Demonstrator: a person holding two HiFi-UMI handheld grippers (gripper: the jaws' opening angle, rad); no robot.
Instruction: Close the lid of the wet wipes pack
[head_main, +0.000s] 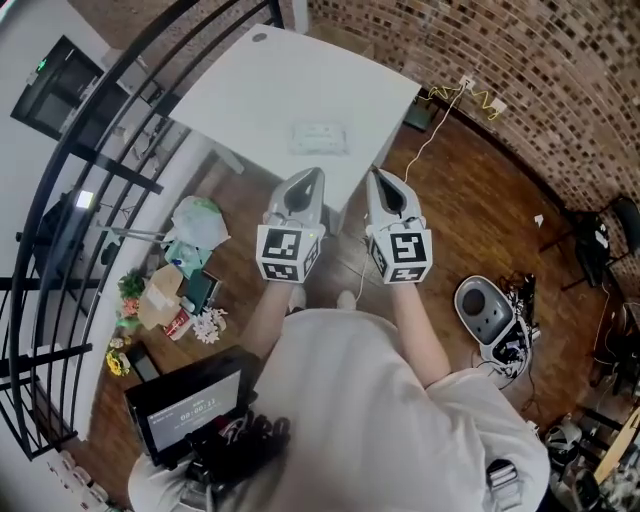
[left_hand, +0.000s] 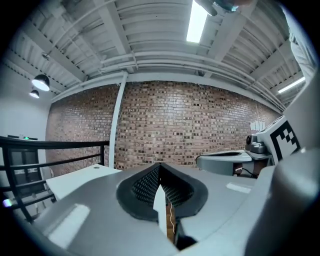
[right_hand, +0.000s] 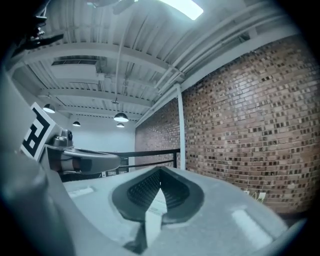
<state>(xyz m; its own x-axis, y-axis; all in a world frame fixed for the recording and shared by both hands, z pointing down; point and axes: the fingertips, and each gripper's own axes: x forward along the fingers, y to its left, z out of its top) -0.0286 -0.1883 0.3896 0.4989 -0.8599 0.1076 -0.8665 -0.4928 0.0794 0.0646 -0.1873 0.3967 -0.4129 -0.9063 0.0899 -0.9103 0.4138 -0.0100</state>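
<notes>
On the white desk, toward its near edge and not far from the near corner: the wet wipes pack, flat, pale and blurred, lid too faint to read as up or down. Short of the pack and not touching it: the left gripper and the right gripper, side by side, tips over the desk's near corner in the head view, marker cubes toward the person. Left gripper view: jaws brought together, tips met, nothing between them, only a thin slit lower down, with a strip of desk and floor seen through it. Right gripper view: the same, jaws pressed tip to tip, empty. Level ahead of both: a brick wall and a black railing. Beyond the desk's right corner: a yellow and white cable on the wooden floor. On the floor off the desk's left edge: bags and boxes. To the person's right, on the floor: a grey device.
</notes>
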